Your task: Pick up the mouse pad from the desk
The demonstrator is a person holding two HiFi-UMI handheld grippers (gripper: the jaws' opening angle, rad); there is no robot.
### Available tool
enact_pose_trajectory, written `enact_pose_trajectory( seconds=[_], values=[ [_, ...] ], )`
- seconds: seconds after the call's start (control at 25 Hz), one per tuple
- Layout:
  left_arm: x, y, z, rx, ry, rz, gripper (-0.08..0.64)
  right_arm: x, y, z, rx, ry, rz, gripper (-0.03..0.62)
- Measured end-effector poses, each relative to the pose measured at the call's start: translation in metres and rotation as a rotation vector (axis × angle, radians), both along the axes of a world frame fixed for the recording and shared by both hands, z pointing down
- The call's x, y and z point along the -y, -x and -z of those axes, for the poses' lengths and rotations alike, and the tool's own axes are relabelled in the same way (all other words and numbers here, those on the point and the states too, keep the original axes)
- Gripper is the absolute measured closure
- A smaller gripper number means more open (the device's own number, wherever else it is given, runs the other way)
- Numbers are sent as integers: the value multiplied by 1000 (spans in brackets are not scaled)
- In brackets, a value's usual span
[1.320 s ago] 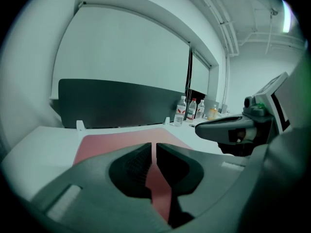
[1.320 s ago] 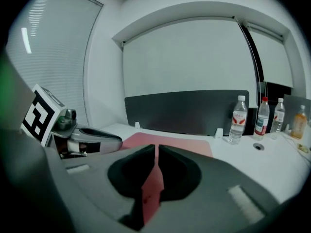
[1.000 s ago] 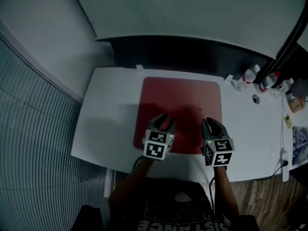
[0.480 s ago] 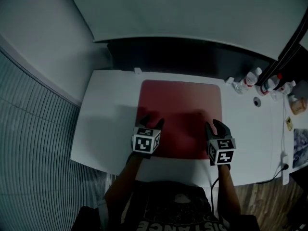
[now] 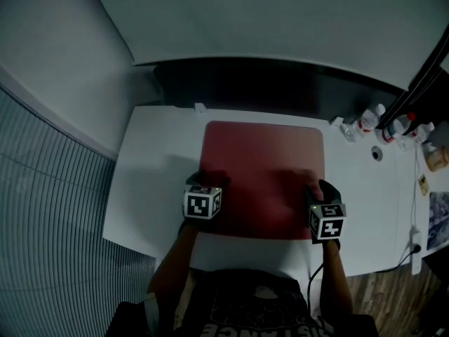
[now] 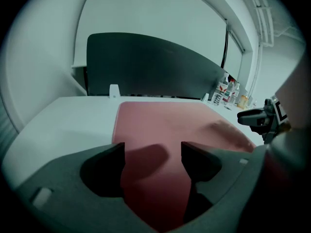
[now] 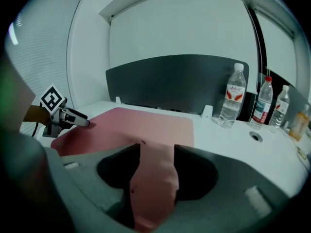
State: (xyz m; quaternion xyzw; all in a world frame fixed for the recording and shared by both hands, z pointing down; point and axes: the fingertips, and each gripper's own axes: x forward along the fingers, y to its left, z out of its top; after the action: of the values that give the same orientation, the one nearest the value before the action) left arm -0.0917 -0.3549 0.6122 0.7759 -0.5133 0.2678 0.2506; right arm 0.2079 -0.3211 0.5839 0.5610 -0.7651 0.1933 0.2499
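A dark red mouse pad [image 5: 263, 167] lies flat on the white desk [image 5: 154, 174]. My left gripper [image 5: 209, 181] is low over the pad's near left corner, and its jaws are opening. Only the pad's surface [image 6: 165, 125] shows in the gap of the left gripper [image 6: 152, 152]. Over the pad's near right corner my right gripper [image 5: 319, 188] is opening too. In the right gripper view the pad [image 7: 141, 125] runs under the gap of the right gripper [image 7: 157, 152], and the pads do not press on it. Each gripper view shows the other gripper across the pad.
A dark partition panel [image 5: 280, 83] stands along the desk's back edge. Several water bottles [image 5: 365, 121] and small items crowd the back right, with one bottle [image 7: 234, 96] close to the pad's far right corner. A cable and power strip [image 5: 414, 237] lie at the right edge.
Both grippers have moved apart and back toward me, from the pad's near middle out to its near corners, and have come lower. The pad has not moved.
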Motion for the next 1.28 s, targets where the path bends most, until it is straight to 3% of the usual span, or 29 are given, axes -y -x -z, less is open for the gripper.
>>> enact_pose_trajectory(
  seconds=[0.48,0.96,1.28],
  values=[
    [10,20,-13,45,44,19,126,11,-23,-27,-31,70,-27,301],
    [9,20,-32,53,85,14,126,16,-38,-47,-47,116,-44,282],
    [11,17,-25,59,35,6,126,14,-38,-52,18,144,-53,290]
  ],
)
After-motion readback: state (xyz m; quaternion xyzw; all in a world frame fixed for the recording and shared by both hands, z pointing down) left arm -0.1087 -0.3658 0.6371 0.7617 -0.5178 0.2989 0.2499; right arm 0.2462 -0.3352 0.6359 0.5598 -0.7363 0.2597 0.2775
